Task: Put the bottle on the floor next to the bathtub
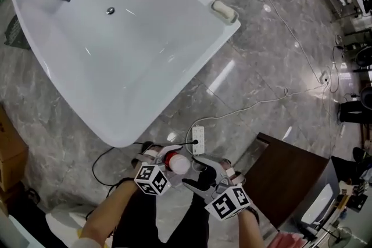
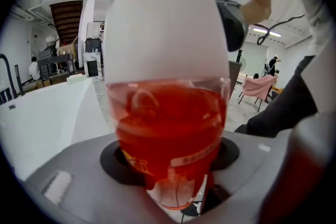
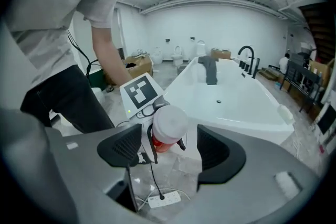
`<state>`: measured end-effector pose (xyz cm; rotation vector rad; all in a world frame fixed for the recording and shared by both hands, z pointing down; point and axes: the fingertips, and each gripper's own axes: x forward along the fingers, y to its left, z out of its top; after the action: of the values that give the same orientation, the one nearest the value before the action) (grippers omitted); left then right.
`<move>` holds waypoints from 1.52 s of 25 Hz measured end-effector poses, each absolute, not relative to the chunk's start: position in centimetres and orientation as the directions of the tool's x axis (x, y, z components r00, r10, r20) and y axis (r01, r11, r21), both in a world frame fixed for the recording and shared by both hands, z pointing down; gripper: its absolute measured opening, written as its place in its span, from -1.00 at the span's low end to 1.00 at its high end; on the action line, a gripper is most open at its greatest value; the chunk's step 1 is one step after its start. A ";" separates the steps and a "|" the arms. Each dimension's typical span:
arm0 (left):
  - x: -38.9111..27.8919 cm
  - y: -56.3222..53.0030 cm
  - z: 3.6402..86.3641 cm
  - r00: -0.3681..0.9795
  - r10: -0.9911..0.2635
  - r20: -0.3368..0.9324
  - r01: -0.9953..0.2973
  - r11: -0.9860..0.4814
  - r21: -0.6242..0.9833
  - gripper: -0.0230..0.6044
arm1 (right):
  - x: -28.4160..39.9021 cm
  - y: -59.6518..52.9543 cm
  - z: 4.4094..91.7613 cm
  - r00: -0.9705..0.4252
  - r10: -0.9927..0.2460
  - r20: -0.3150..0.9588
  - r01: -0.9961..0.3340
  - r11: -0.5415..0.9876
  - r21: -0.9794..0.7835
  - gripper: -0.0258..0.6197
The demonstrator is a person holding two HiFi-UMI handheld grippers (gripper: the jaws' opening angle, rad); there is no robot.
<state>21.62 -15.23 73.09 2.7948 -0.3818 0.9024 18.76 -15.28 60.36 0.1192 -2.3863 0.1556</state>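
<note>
The left tongs (image 2: 169, 168) are seen pinching the bottle (image 2: 168, 118) low on its body, the pads pressed against the clear wall behind which a red liquid is visible. The right tongs (image 3: 168, 150) are held spread wide with nothing gripped; the bottle is framed between their jaws in the right gripper view, but it lies just beyond them and is not touched by either pad. The bottle is thus carried in the air by the left hand alone, with the right tongs just beside it. From the head view its long axis is judged to stand roughly upright, the rounded white cap uppermost. A pale band of print and some yellowish marks can be made out on the red part, but no brand or word can be read; the only other markings are the black-and-white squares on the cubes of the tongs. The floor (image 1: 250, 67) of grey marble lies straight below the bottle, and the near corner of the white bathtub (image 1: 186, 61) lies just ahead and to the left. A white power strip (image 1: 198, 140) and a black cable (image 1: 107, 155) are lying on that patch, so a bare spot between them and the tub wall would need to be chosen for setting down.
</note>
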 end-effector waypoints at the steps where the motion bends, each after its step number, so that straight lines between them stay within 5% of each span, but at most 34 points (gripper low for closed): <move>1: 21.8 -15.4 73.5 0.778 -0.189 0.599 -0.295 -0.952 0.083 0.14 | 18.7 -15.5 61.0 -0.718 -0.017 0.696 -0.092 0.993 -0.070 0.06; 13: 26.1 -13.8 76.1 0.685 -0.266 0.678 -0.336 -0.941 -0.030 0.14 | 19.6 -12.7 67.7 -0.574 0.214 0.790 0.342 0.940 -0.006 0.16; 18: 27.5 -13.1 77.7 0.649 -0.254 0.717 -0.340 -0.940 -0.025 0.14 | 21.6 -11.1 70.3 -0.478 0.259 0.839 0.482 0.876 0.004 -0.01; 28: 27.2 -13.1 79.8 0.651 -0.274 0.708 -0.328 -0.943 -0.064 0.15 | 21.1 -11.0 72.5 -0.415 0.210 0.885 0.488 0.872 0.022 -0.02; 38: 21.8 -11.1 80.2 0.619 -0.386 0.684 -0.530 -0.848 0.001 0.15 | 22.3 -13.1 78.1 -0.315 0.156 0.936 0.377 0.926 -0.028 -0.02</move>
<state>21.75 -11.10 80.15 2.6393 -0.7560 1.0437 22.29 -13.07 78.11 -0.3898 -1.8958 -0.2313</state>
